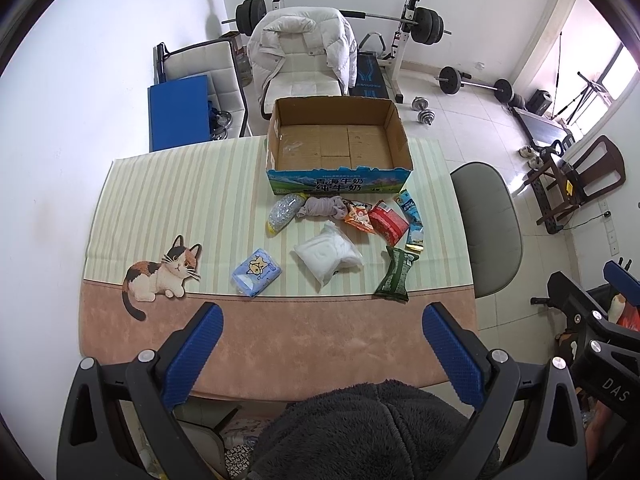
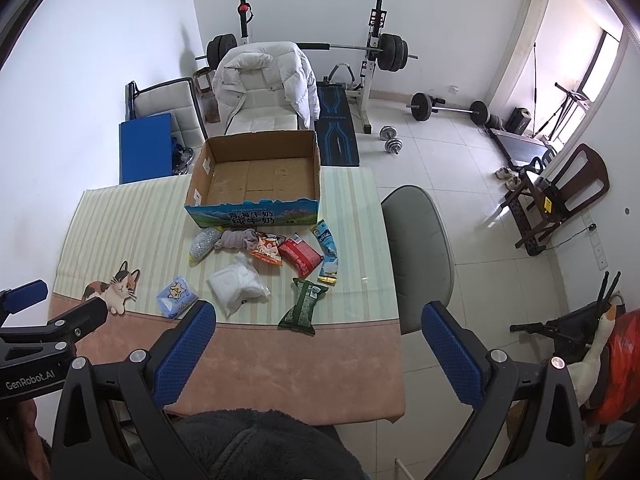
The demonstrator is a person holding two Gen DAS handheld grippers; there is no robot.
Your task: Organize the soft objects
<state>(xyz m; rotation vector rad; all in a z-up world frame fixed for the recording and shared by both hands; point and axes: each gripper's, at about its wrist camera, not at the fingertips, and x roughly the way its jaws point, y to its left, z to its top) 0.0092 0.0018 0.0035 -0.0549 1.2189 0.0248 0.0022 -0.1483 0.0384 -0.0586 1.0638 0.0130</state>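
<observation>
Hovering wide open, the left gripper point(image 1: 322, 322) and right gripper point(image 2: 318, 320) face snack packets point(image 1: 344, 240) well ahead.

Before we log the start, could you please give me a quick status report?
Left gripper and right gripper open, holding nothing, above near table edge. Cardboard box empty; soft packets, including green packet, loose in front. Nothing blocking.

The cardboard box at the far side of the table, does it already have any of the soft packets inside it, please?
No, the cardboard box shows only its bare brown floor, while the packets lie on the table in front of it.
</observation>
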